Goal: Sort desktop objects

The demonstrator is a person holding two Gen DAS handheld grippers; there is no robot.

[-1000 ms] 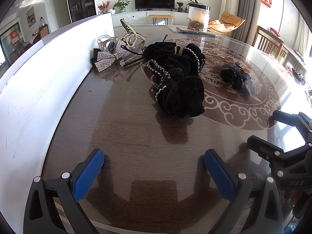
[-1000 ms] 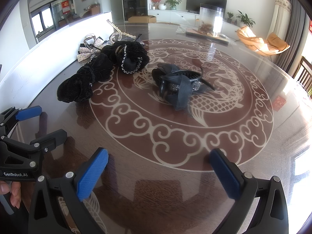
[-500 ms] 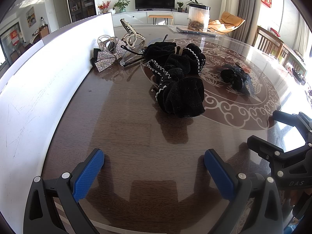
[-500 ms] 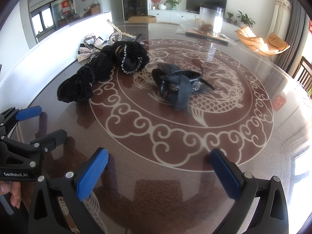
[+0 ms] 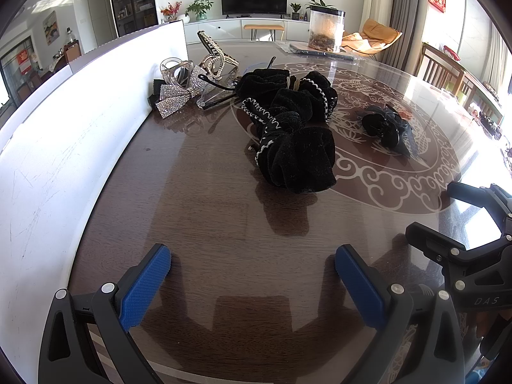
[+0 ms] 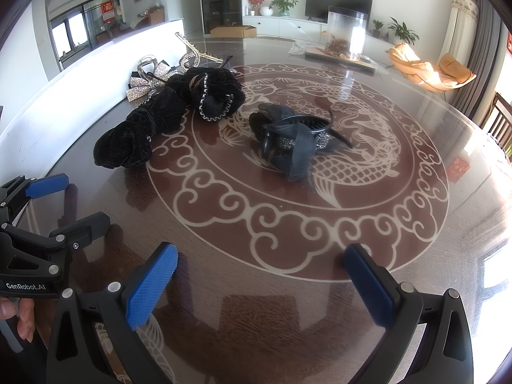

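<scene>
Hair accessories lie on a round glass-topped table (image 5: 204, 211). A pile of black velvet scrunchies (image 5: 294, 147) with white trim sits ahead of my left gripper (image 5: 252, 259), which is open and empty near the table's front. The pile also shows in the right wrist view (image 6: 166, 118). A black bow hair claw (image 6: 294, 140) with a rhinestone band lies ahead of my right gripper (image 6: 260, 259), which is open and empty. The claw shows in the left wrist view (image 5: 388, 128). A rhinestone bow clip (image 5: 179, 96), a clear claw clip (image 5: 174, 68) and a pearl clip (image 5: 214, 52) lie at the back left.
A white board (image 5: 64, 134) stands along the table's left side. A clear tank (image 6: 347, 32) on a tray stands at the far edge. Wooden chairs (image 5: 444, 70) stand at the right. Each gripper shows in the other's view, the left (image 6: 44, 204) and the right (image 5: 473, 224).
</scene>
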